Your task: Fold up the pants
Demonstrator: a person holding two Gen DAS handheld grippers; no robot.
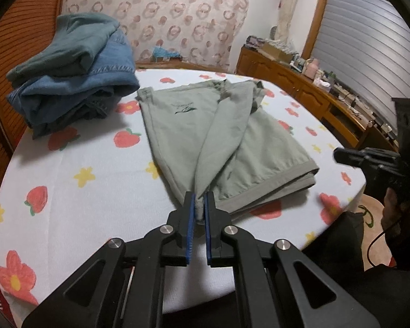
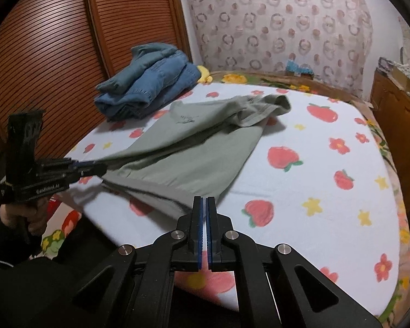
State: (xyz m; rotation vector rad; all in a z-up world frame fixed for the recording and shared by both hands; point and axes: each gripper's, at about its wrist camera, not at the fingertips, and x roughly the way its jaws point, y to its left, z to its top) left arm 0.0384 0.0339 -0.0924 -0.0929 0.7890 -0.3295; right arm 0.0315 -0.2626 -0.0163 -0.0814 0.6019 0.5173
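Note:
Sage green pants (image 1: 183, 125) lie partly folded on a bed with a white strawberry-print sheet (image 1: 76, 218). My left gripper (image 1: 200, 205) is shut on a near corner of the pants, and a ridge of cloth rises from the garment to the blue pads. The right wrist view shows the left gripper (image 2: 102, 167) at the left, pulling the pants (image 2: 194, 158) taut. My right gripper (image 2: 205, 202) is shut with nothing between its pads, just short of the pants' near edge. In the left wrist view the right gripper (image 1: 337, 155) hovers off the bed's right side.
A pile of folded clothes (image 1: 76, 82), jeans with a teal garment on top, sits at the far left of the bed, also (image 2: 150, 82). A slatted wooden door (image 2: 54, 54) stands behind it. A cluttered wooden cabinet (image 1: 300, 82) runs along the right. A person's hand (image 2: 22, 216) holds the left gripper.

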